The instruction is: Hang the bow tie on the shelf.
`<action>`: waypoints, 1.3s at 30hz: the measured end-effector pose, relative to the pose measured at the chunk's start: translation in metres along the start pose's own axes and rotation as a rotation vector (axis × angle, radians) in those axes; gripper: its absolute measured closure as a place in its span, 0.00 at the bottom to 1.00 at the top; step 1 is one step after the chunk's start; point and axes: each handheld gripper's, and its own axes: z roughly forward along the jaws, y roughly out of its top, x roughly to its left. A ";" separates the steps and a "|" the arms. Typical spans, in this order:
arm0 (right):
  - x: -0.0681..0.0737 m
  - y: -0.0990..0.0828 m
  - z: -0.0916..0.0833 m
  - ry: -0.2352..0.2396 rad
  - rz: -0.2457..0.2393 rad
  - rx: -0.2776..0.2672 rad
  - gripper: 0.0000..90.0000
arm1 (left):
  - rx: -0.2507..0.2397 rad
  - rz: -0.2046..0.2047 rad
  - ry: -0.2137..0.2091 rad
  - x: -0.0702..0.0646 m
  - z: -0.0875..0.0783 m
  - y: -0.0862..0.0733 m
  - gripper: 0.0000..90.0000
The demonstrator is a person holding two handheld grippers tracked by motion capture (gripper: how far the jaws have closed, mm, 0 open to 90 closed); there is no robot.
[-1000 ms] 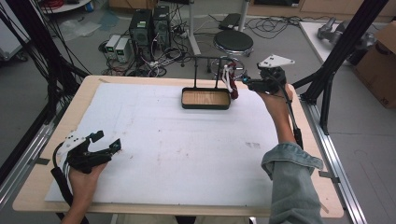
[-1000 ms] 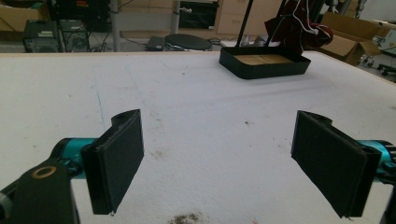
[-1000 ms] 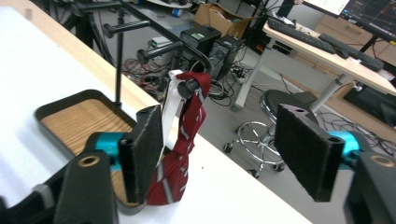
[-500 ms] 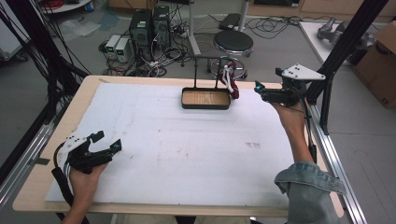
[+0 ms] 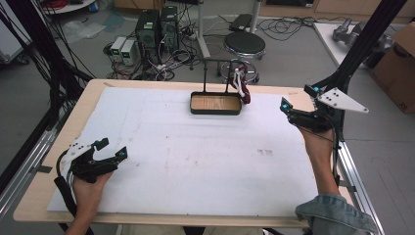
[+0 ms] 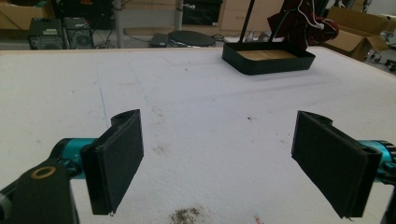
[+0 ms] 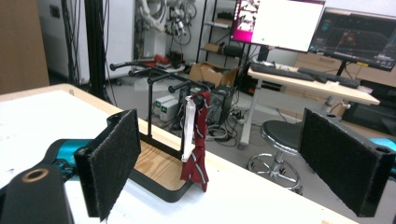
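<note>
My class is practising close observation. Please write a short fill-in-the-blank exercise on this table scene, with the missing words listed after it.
1. The striped tie hangs from the ____ over the black tray.
2. The tray's floor is made of ____.
3. The jaws of the left claw stand ____.
4. The right claw holds ____.

Missing words: rack; wood; open; nothing

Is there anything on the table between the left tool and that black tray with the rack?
Nothing: the left gripper view shows bare white table cover from the open left tool to the tray.
</note>
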 end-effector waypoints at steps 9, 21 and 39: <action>0.006 -0.026 -0.028 -0.019 0.056 -0.018 0.13 | 0.001 0.001 0.004 0.000 -0.001 0.000 0.19; 0.019 -0.073 -0.056 -0.046 0.083 -0.044 0.13 | 0.005 0.002 0.009 0.000 0.000 -0.001 0.19; 0.056 -0.137 -0.048 0.021 0.211 0.062 0.13 | 0.009 0.002 0.019 0.000 0.000 -0.001 0.19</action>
